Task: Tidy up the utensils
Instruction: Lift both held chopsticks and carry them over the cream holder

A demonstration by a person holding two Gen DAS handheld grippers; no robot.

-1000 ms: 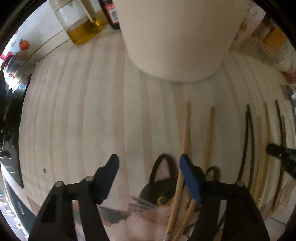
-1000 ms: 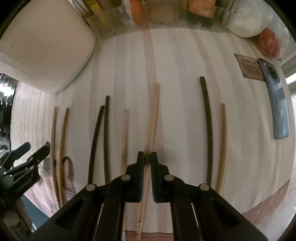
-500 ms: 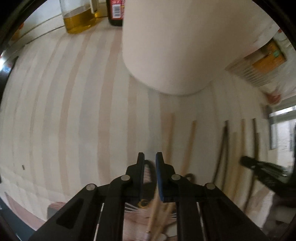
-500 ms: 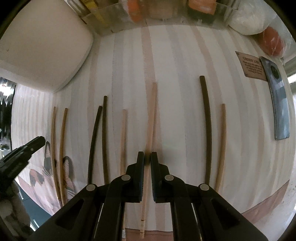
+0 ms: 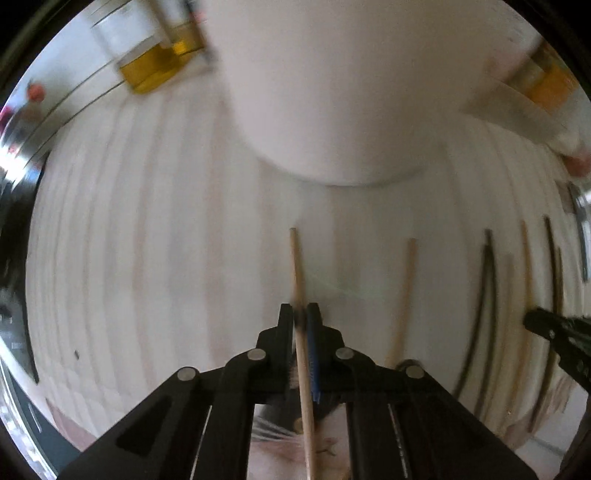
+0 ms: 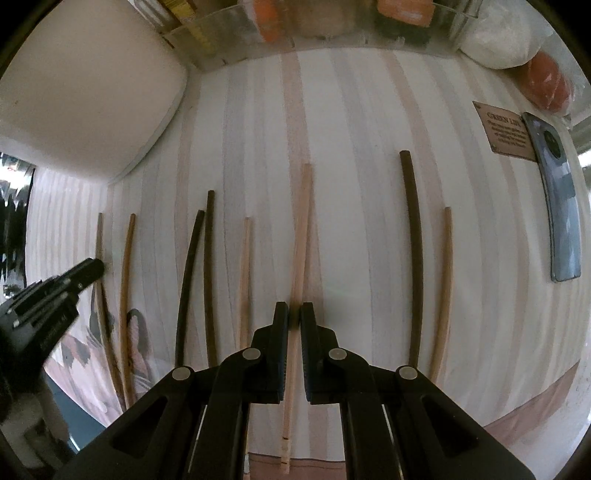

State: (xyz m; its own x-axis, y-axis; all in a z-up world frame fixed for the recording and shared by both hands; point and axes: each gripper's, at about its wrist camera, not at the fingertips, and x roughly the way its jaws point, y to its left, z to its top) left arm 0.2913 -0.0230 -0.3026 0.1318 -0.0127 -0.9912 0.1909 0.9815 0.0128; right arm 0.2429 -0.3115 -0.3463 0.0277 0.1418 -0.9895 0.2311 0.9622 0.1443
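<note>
Left gripper (image 5: 303,314): jaws have just been closing and now stand clenched on a tan chopstick (image 5: 300,280). The stick runs straight down the jaw line, its far tip towards the white container (image 5: 332,92) — gripped near mid-length, probably so it stays balanced when lifted. Its partner, the second tan stick (image 5: 404,295), lies just beside on the striped wooden top (image 5: 147,258), untouched. A mat with a cat print (image 5: 332,454) shows under the near ends.

Right gripper (image 6: 293,314): jaws clamped on a pale chopstick (image 6: 301,236), likewise along the jaw line, near end reaching the board's edge. From this view alone I cannot tell whether that stick is clear of the surface or resting on it.

Around it the sticks lie roughly parallel, near ends towards the camera. To the left — a shorter pale stick (image 6: 243,280), then a dark pair (image 6: 199,280) close together. To the right, a thick dark stick (image 6: 413,258) and a tan one (image 6: 445,291) beside it; these two do not match, so sorting by kind appears unfinished.

Farther off: a phone (image 6: 557,206) at the right edge, an oil bottle (image 5: 155,62) and a clear bin (image 6: 332,33) at the back.

Judgement: each hand holds one stick at once, presumably to carry both to their place in one pass.
</note>
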